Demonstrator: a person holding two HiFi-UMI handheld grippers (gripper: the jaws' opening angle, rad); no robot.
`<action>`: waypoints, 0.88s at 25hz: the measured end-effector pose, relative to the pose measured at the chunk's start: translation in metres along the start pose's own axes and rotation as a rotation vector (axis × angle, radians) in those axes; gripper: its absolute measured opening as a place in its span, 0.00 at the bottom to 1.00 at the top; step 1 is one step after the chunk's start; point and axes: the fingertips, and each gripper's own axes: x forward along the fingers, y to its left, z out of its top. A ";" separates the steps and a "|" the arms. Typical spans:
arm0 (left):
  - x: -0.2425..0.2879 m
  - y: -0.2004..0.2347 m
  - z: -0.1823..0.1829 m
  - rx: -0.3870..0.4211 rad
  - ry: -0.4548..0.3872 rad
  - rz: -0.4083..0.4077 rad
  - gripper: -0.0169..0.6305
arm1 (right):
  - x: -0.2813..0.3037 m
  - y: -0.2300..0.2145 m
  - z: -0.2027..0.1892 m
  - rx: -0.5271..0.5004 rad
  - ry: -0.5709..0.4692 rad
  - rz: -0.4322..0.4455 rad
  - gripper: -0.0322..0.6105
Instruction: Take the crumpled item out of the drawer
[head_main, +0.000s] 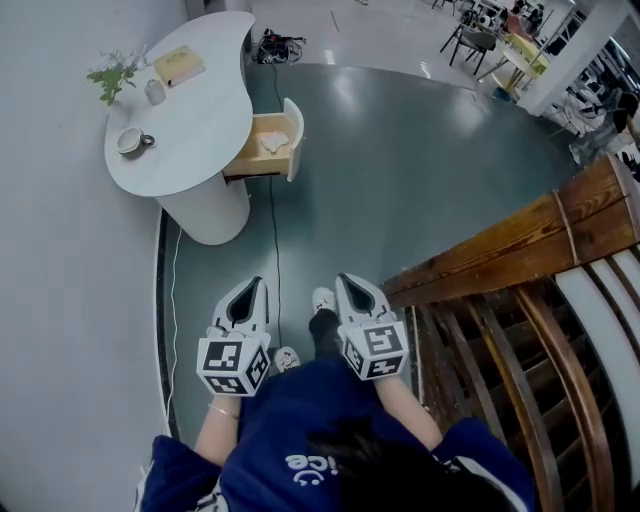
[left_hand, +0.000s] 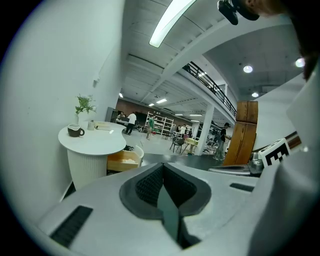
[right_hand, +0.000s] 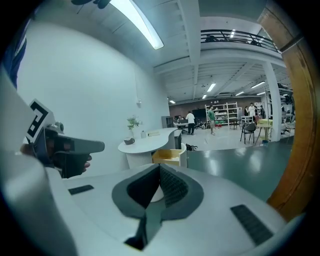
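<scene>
A wooden drawer (head_main: 262, 148) stands pulled open from the white rounded table (head_main: 190, 120) at the far left. Inside it lies a crumpled white item (head_main: 273, 143), also seen in the left gripper view as a pale lump (left_hand: 129, 160) in the drawer (left_hand: 121, 161). Both grippers are held side by side close to the person's body, well short of the drawer. My left gripper (head_main: 257, 284) is shut with nothing in it, its pads (left_hand: 150, 185) closed together. My right gripper (head_main: 344, 280) is also shut and empty, pointing toward the drawer (right_hand: 169, 156).
On the table stand a cup (head_main: 131, 140), a small plant (head_main: 114, 78), a little jar (head_main: 155, 92) and a book (head_main: 178, 65). A cable (head_main: 276, 250) runs over the grey floor. A wooden bench (head_main: 520, 300) is close on the right. People and chairs are far off.
</scene>
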 end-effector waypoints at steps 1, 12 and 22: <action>0.006 0.003 0.000 -0.004 0.000 0.009 0.03 | 0.007 -0.004 0.002 0.002 -0.006 0.011 0.06; 0.089 0.016 0.030 -0.021 -0.010 0.106 0.03 | 0.098 -0.060 0.041 -0.031 0.001 0.117 0.06; 0.175 0.008 0.054 -0.039 -0.025 0.139 0.03 | 0.161 -0.126 0.071 -0.036 -0.006 0.180 0.06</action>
